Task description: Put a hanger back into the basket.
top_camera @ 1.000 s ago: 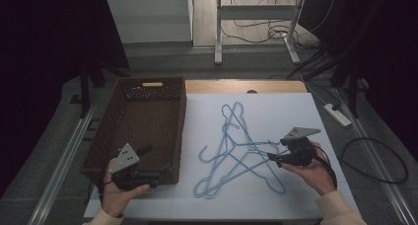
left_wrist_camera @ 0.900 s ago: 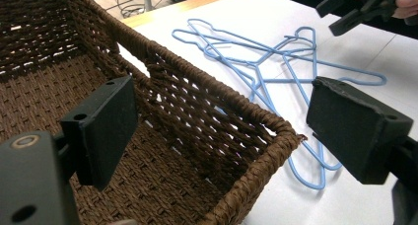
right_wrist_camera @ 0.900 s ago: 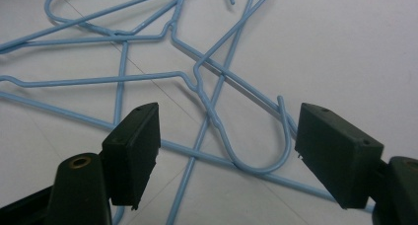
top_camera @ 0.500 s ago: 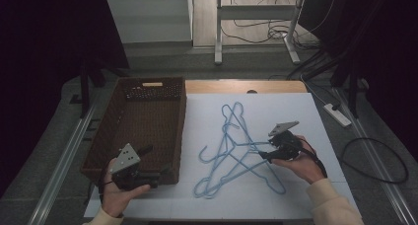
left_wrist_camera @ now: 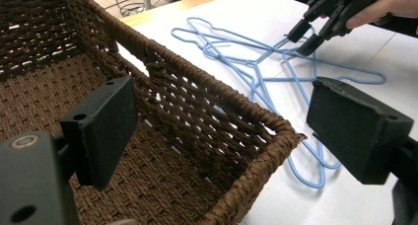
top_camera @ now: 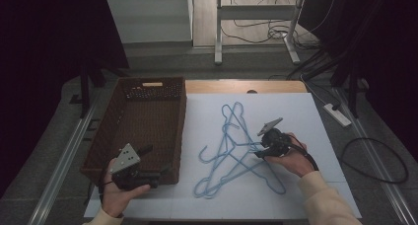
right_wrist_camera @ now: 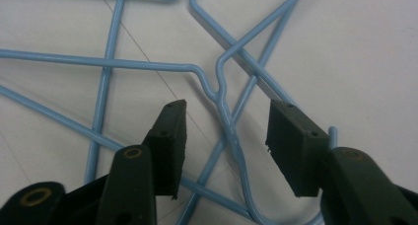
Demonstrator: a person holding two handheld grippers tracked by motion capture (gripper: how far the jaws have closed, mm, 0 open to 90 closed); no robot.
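Right gripper (right_wrist_camera: 224,136) had its two black jaws wide apart, one on each side of the twisted neck of a blue wire hanger (right_wrist_camera: 224,94), low over the white table (right_wrist_camera: 374,52). Left gripper (left_wrist_camera: 222,126) was open too, with the corner of the brown basket (left_wrist_camera: 236,104) between its jaws and the pile of blue hangers (top_camera: 231,151) just past it.

Three blue hangers (top_camera: 236,156), one basket (top_camera: 135,131)

hangers (top_camera: 236,151): light blue | basket (top_camera: 148,121): dark brown weave | table sheet (top_camera: 296,111): white
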